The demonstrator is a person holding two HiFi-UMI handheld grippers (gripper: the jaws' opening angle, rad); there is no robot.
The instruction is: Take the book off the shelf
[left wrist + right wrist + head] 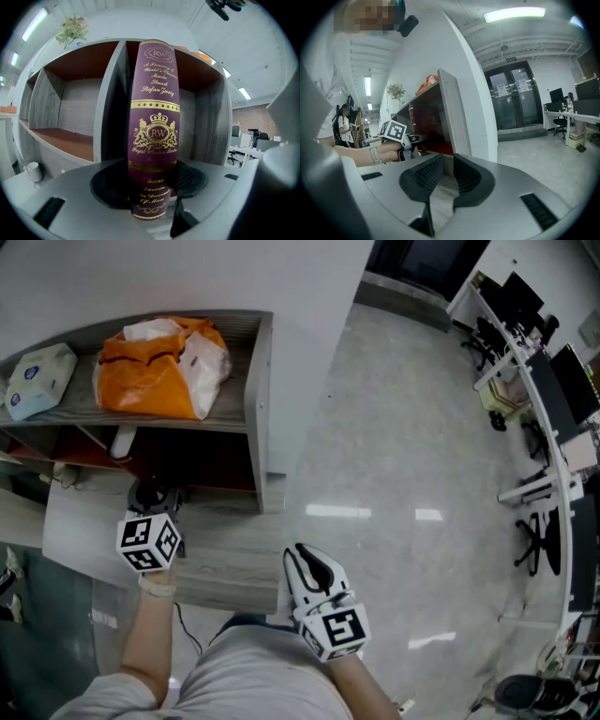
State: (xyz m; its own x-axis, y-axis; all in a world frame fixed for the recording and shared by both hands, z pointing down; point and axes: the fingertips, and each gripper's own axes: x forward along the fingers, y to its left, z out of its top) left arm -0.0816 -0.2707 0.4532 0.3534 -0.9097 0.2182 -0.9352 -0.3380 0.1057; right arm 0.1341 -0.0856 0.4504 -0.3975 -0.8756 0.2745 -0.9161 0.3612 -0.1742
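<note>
Book (154, 93) (purple spine) clamped by left gripper (153, 176); right gripper's (448, 166) jaws apart.

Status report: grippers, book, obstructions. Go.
Left gripper shut on book spine. Right gripper open, empty, off the shelf. Book upright in shelf beside divider; nothing blocks it.

**Marker cubes and a pale wristband**

You wear a light grey short-sleeved shirt (253, 681) and a pale wristband (157, 585). Your left gripper (155, 497) and right gripper (300, 554) each carry a white cube (148, 542) of black square markers. The right gripper's shell is white and black, its pads (423, 176) black and ribbed.
</note>
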